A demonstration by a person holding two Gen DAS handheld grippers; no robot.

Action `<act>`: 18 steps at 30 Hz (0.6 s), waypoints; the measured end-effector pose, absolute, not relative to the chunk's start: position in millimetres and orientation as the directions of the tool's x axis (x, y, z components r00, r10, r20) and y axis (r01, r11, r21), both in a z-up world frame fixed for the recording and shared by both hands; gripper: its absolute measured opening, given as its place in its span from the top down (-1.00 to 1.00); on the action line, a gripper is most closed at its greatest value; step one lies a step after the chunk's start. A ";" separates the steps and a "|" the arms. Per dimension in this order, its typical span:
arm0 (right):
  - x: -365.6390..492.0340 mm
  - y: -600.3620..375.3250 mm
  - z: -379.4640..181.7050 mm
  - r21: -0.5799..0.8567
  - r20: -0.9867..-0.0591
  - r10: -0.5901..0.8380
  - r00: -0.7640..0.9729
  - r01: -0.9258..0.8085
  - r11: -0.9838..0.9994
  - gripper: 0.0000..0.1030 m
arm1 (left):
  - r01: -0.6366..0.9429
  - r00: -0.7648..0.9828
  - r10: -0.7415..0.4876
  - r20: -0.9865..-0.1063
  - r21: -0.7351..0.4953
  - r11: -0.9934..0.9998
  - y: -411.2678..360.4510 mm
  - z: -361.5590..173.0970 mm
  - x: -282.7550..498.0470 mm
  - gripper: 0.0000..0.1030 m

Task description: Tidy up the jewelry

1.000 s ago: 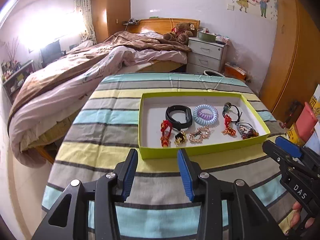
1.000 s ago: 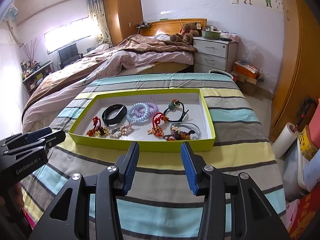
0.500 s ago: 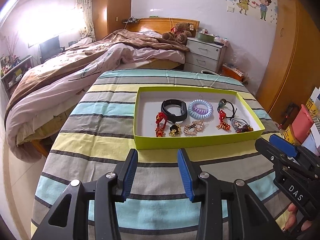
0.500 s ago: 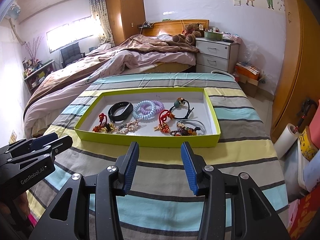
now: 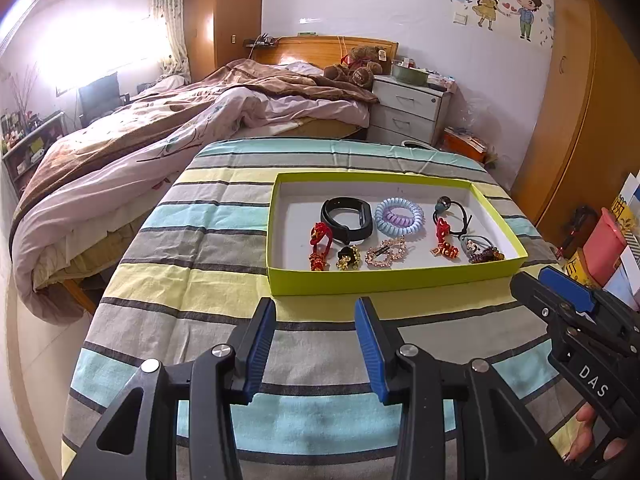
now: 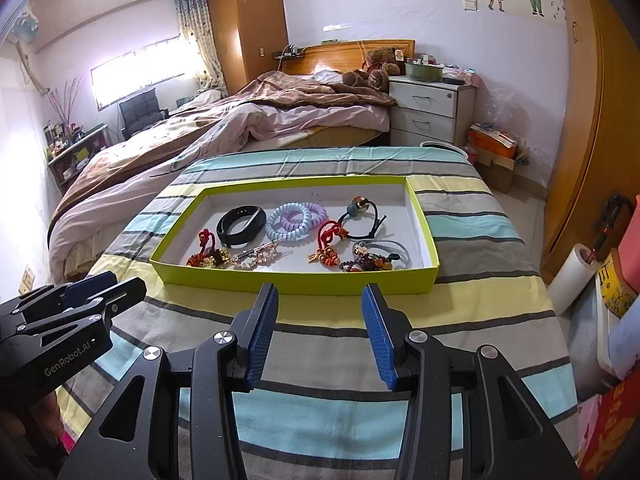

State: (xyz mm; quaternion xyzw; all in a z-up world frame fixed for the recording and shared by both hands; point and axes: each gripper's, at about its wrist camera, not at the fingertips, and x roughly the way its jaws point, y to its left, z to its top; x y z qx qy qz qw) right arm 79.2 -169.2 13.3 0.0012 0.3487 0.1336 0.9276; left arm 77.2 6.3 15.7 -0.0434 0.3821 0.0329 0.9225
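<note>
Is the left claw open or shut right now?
Open: the left claw shows a wide gap between its blue pads, with only striped cloth visible through it.

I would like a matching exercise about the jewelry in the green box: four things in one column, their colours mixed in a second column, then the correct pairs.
Things:
1. wristband
2. spiral hair tie
3. knotted cord charm
4. box

Colours:
a. light blue and purple
b. yellow-green
c. black
d. red with gold

Pairs: 1-c, 2-a, 3-d, 4-b
</note>
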 end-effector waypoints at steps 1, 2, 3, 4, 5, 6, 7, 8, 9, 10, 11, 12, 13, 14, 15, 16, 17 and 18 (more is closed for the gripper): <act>79.2 -168.5 13.2 0.097 -0.647 0.249 0.721 -0.247 0.964 0.13 | -0.093 0.705 0.028 -0.708 -0.054 0.994 6.0 15.7 77.1 0.21; 79.3 -169.2 13.3 0.096 -0.647 0.249 0.720 -0.247 0.964 0.13 | -0.091 0.706 0.026 -0.708 -0.054 0.994 5.8 15.8 77.5 0.21; 79.2 -168.8 13.2 0.096 -0.647 0.250 0.720 -0.248 0.964 0.13 | -0.092 0.704 0.027 -0.709 -0.054 0.994 5.7 16.1 78.2 0.21; 78.9 -168.7 13.3 0.096 -0.647 0.249 0.721 -0.248 0.964 0.13 | -0.093 0.704 0.029 -0.710 -0.052 0.994 5.6 16.1 78.1 0.21; 78.9 -168.8 13.3 0.097 -0.647 0.250 0.720 -0.247 0.964 0.13 | -0.093 0.705 0.030 -0.708 -0.049 0.994 5.2 16.5 77.9 0.21; 78.8 -168.9 13.3 0.097 -0.646 0.251 0.721 -0.248 0.964 0.13 | -0.092 0.707 0.033 -0.707 -0.046 0.995 4.9 16.8 77.7 0.21; 78.5 -168.6 13.5 0.097 -0.646 0.250 0.722 -0.247 0.964 0.13 | -0.094 0.706 0.035 -0.707 -0.045 0.995 5.2 16.9 77.5 0.21; 78.3 -167.8 13.3 0.096 -0.645 0.248 0.723 -0.245 0.965 0.13 | -0.095 0.707 0.036 -0.706 -0.044 0.995 5.2 17.0 77.6 0.21; 77.9 -166.8 13.2 0.095 -0.646 0.246 0.723 -0.244 0.965 0.13 | -0.096 0.707 0.038 -0.707 -0.042 0.995 5.0 16.9 77.9 0.21; 77.3 -166.0 13.1 0.094 -0.646 0.244 0.723 -0.242 0.966 0.13 | -0.096 0.705 0.038 -0.708 -0.043 0.994 4.8 16.7 77.9 0.21; 76.6 -165.1 13.4 0.095 -0.646 0.244 0.723 -0.242 0.966 0.13 | -0.093 0.706 0.034 -0.707 -0.045 0.995 4.5 16.7 77.8 0.21; 76.9 -165.7 13.5 0.095 -0.646 0.245 0.723 -0.243 0.965 0.13 | -0.093 0.707 0.033 -0.707 -0.046 0.995 4.9 16.4 77.9 0.21; 76.5 -164.5 13.8 0.094 -0.646 0.244 0.723 -0.242 0.966 0.13 | -0.096 0.706 0.038 -0.707 -0.042 0.994 4.7 16.3 77.7 0.21; 76.8 -165.8 13.5 0.095 -0.645 0.244 0.724 -0.242 0.966 0.13 | -0.095 0.707 0.041 -0.706 -0.038 0.995 3.9 16.7 77.4 0.21; 76.6 -165.7 13.7 0.095 -0.645 0.243 0.724 -0.240 0.966 0.13 | -0.093 0.709 0.041 -0.704 -0.035 0.995 3.5 17.2 77.5 0.21; 76.0 -164.8 13.9 0.095 -0.644 0.243 0.726 -0.238 0.966 0.13 | -0.094 0.708 0.043 -0.705 -0.033 0.995 3.3 17.3 77.6 0.21; 76.5 -165.7 14.2 0.097 -0.643 0.243 0.726 -0.237 0.967 0.13 | -0.093 0.708 0.041 -0.705 -0.035 0.995 3.3 17.4 77.6 0.21; 76.6 -165.7 14.2 0.099 -0.644 0.242 0.726 -0.235 0.967 0.13 | -0.092 0.709 0.038 -0.705 -0.040 0.995 3.2 17.2 77.7 0.21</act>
